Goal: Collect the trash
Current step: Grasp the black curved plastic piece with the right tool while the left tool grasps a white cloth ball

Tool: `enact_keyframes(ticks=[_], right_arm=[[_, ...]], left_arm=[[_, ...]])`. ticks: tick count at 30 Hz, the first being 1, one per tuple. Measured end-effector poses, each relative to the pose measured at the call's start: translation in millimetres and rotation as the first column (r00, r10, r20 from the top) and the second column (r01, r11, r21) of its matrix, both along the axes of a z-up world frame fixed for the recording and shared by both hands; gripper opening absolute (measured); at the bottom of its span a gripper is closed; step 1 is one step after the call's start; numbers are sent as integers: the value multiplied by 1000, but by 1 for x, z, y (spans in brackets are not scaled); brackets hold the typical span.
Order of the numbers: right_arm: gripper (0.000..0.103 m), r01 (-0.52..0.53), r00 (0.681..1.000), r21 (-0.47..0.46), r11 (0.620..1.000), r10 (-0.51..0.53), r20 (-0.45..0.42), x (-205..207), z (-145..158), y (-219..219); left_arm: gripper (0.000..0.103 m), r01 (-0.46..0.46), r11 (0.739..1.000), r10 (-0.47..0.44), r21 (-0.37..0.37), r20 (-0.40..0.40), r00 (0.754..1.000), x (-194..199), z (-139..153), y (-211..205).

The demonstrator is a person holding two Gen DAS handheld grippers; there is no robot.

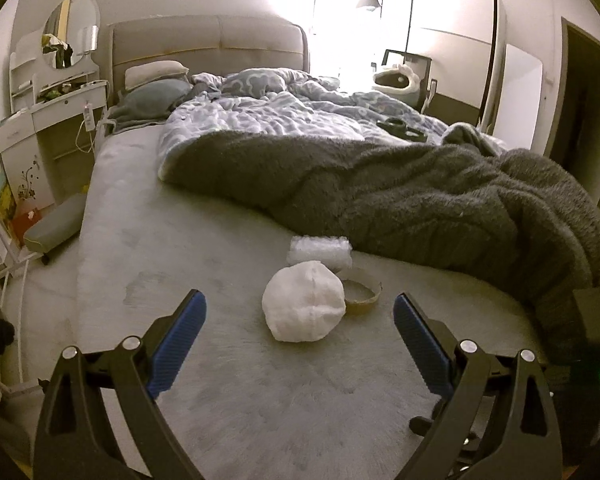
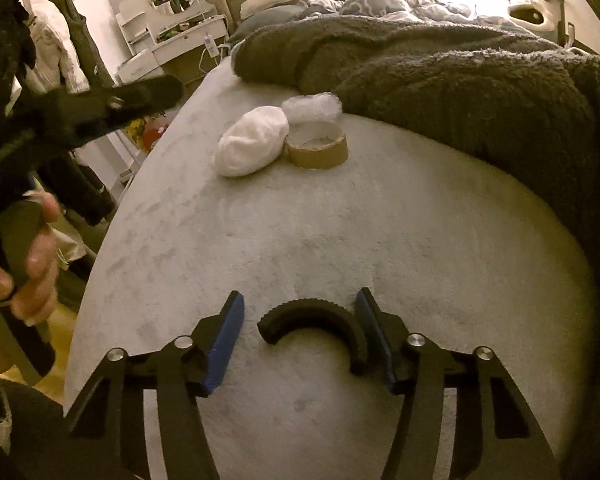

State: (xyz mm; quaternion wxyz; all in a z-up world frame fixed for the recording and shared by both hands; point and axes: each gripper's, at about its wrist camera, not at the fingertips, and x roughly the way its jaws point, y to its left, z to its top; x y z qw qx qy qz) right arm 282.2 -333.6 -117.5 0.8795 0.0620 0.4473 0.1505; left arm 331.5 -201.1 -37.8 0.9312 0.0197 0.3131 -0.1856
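The left gripper [image 1: 300, 320] is hovering spread wide before the white wad [image 1: 304, 302]; the right gripper [image 2: 300, 330] is gaping around a black curved piece [image 2: 314, 318], ungrasped.

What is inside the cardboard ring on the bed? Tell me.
The cardboard ring holds nothing: only the grey bed cover shows through its middle. The white wad leans on its left side, hiding that bit of wall.

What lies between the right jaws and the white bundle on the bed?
Only bare grey bed cover, seen in the right wrist view; a black curved piece sits between the jaws, before the white bundle.
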Motion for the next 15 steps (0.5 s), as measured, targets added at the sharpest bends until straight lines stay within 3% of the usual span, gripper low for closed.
enact_keyframes(ticks=[2, 5, 15], right_arm=[[48, -6, 1000, 9, 1000, 6, 4, -1, 1, -2], [45, -10, 1000, 15, 1000, 10, 3, -2, 1, -5], [44, -46, 997, 69, 997, 42, 69, -10, 19, -21]], left_arm=[[96, -1, 1000, 1, -1, -11, 1000, 4, -5, -3], [96, -5, 1000, 5, -2, -28, 1000, 11, -13, -8], [96, -19, 1000, 18, -8, -86, 996, 28, -39, -20]])
